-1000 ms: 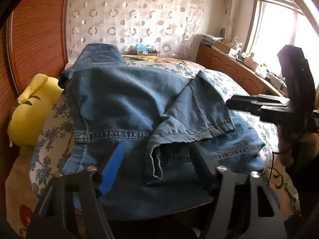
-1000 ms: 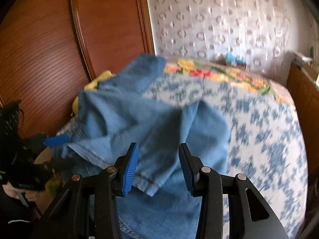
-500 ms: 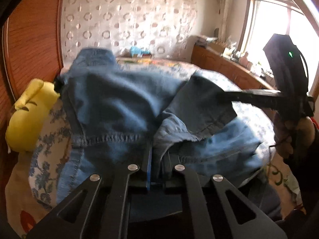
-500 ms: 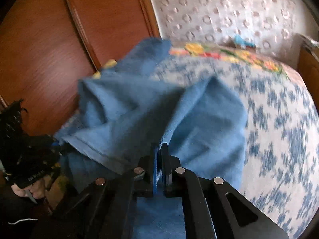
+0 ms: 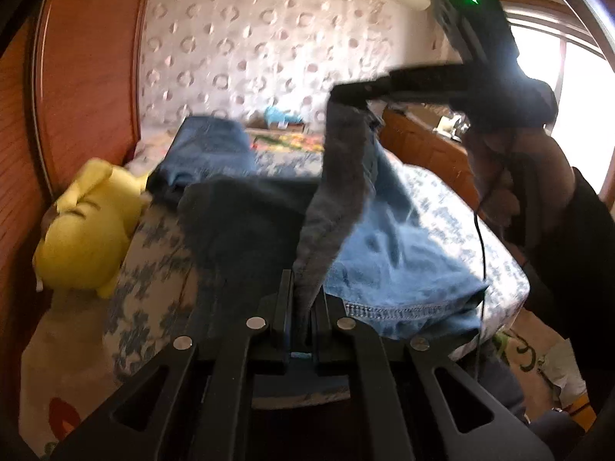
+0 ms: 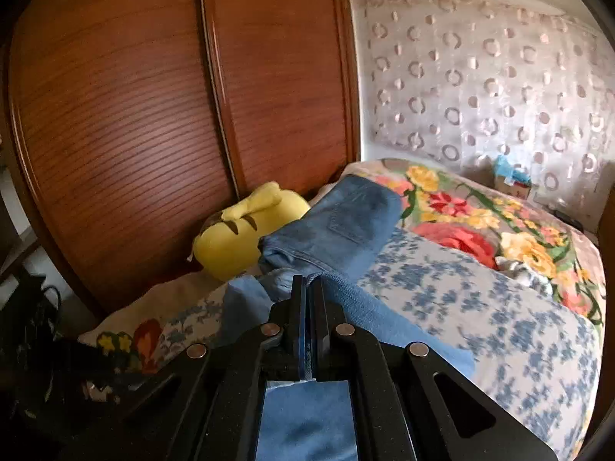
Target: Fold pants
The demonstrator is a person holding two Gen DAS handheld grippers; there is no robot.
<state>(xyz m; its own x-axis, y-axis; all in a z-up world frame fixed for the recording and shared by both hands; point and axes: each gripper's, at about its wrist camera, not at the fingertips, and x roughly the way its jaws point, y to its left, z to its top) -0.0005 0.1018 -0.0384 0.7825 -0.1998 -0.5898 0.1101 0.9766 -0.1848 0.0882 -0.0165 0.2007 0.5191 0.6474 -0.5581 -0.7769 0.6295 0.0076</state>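
Left wrist view: the left gripper (image 5: 301, 307) has its jaws pinched on a fold of the blue denim pants (image 5: 388, 253), the cloth rising out from between the pads. Up and to the right of these jaws, the right gripper (image 5: 348, 94) is also clamped on the pants, holding a strip of denim high in the air so that the fabric hangs stretched between the two grippers. A hand (image 5: 499, 192) grips the right tool's handle at the right edge. The rest of the pants lies on the bed (image 5: 153, 269) ahead of the jaws, with the waist end farthest away. Left of the jaws, a yellow plush toy (image 5: 84, 246) rests at the bed's edge beside the wooden wardrobe (image 5: 88, 77).

Right wrist view: the right gripper (image 6: 307, 288) shows its jaws pressed together on a hem of the pants (image 6: 338, 226), blue cloth visible between and beneath the pads. Ahead of the jaws the folded waist part lies on the blue-flowered bedspread (image 6: 480, 307), touching the plush toy to the left. A floral quilt (image 6: 480, 215) lies beyond, to the right.
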